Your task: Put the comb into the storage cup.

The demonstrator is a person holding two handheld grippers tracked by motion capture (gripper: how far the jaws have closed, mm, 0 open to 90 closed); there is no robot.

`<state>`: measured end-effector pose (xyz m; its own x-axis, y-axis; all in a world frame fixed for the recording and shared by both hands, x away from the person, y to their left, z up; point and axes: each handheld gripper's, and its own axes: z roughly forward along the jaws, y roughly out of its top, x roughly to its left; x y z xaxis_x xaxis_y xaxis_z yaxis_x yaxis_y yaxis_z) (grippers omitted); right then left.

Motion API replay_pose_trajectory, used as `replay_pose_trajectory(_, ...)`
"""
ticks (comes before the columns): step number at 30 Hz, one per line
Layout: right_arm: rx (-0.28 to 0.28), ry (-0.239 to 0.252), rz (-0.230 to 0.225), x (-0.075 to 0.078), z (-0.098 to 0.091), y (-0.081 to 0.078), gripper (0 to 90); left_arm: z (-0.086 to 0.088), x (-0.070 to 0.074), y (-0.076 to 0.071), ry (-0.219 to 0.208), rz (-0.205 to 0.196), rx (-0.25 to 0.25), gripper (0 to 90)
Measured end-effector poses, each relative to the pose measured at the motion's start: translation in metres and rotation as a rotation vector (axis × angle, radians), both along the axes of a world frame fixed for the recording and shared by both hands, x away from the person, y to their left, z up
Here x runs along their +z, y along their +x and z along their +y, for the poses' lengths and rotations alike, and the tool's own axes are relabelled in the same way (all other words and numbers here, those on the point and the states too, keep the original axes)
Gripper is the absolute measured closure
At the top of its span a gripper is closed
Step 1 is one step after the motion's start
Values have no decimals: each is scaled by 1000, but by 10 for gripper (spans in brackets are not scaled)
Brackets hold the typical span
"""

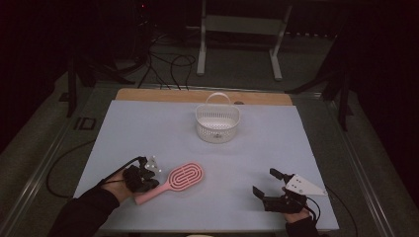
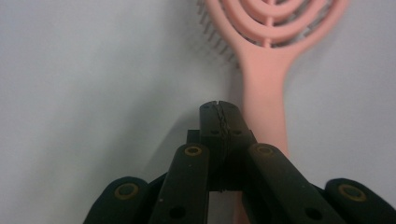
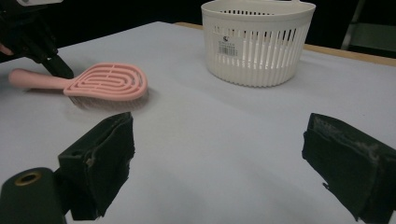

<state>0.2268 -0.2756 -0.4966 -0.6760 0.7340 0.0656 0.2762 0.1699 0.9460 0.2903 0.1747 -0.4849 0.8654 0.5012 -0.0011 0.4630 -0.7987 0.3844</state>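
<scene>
Pink and slotted, the brush (image 1: 177,181) lies flat on the pale blue table (image 1: 148,128), near the front edge at the left, its handle pointing back toward the person and its head toward the white basket (image 1: 217,123) well beyond it. The left gripper (image 2: 219,112) sits just beside the handle with its jaws pressed together on nothing. The right gripper (image 1: 269,182) rests well apart at the front right, jaws spread wide and empty.
</scene>
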Motion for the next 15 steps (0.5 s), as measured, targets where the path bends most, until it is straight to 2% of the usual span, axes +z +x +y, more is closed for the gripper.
replay_pose_trajectory(9,0,-1,1,0,0,0,90,0,0,-9,-11,20,23,900)
replay_pose_trajectory(15,0,-3,3,-1,0,0,90,0,2,-15,-24,25,11,900)
